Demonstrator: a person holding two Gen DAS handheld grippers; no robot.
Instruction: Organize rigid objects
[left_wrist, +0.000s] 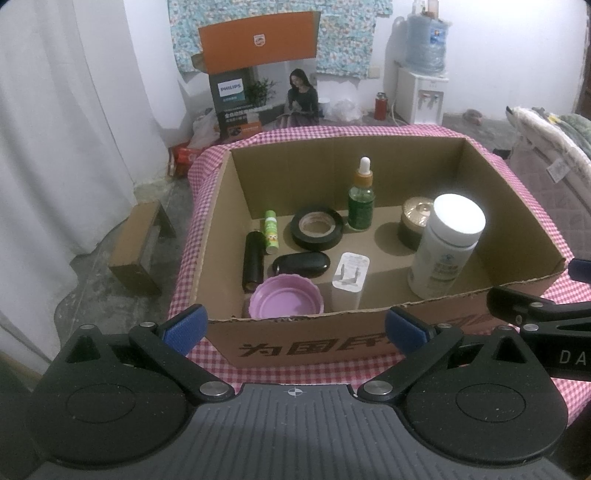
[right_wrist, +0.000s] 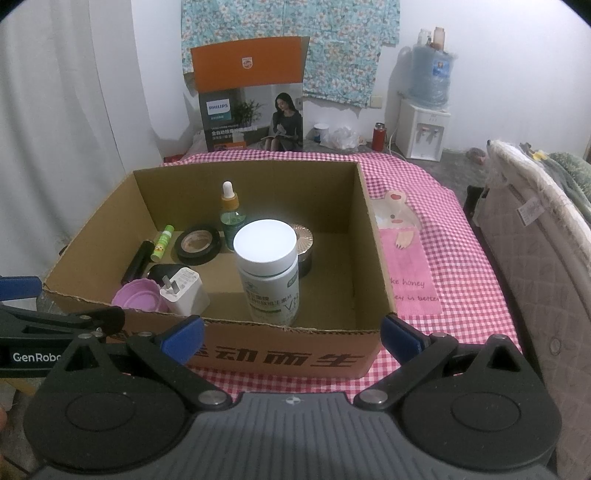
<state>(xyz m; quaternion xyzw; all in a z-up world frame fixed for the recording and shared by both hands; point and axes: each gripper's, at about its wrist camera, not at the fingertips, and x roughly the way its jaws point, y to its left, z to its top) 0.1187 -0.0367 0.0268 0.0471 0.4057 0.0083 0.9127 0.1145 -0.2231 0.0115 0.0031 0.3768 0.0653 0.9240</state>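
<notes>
An open cardboard box (left_wrist: 517, 206) (right_wrist: 369, 258) stands on a pink checked cloth. Inside are a white pill bottle (left_wrist: 443, 251) (right_wrist: 267, 273), a green dropper bottle (left_wrist: 361, 199) (right_wrist: 229, 214), a black tape roll (left_wrist: 316, 227) (right_wrist: 197, 243), a purple lid (left_wrist: 284, 299) (right_wrist: 138, 295), a white charger plug (left_wrist: 349, 280) (right_wrist: 184, 291), a black oval case (left_wrist: 301, 264), a black cylinder (left_wrist: 253, 266) (right_wrist: 136, 262), a small green tube (left_wrist: 271, 236) (right_wrist: 162, 242) and a round gold-topped jar (left_wrist: 413, 221) (right_wrist: 304, 243). My left gripper (left_wrist: 295, 326) and right gripper (right_wrist: 291, 334) are open and empty, just before the box's near wall.
A Philips carton (left_wrist: 258, 81) (right_wrist: 251, 103) stands behind the table. A water dispenser (left_wrist: 424, 81) (right_wrist: 424, 122) is at the back right, a quilted bed edge (right_wrist: 535, 258) to the right, a small cardboard piece (left_wrist: 140, 251) on the floor at left.
</notes>
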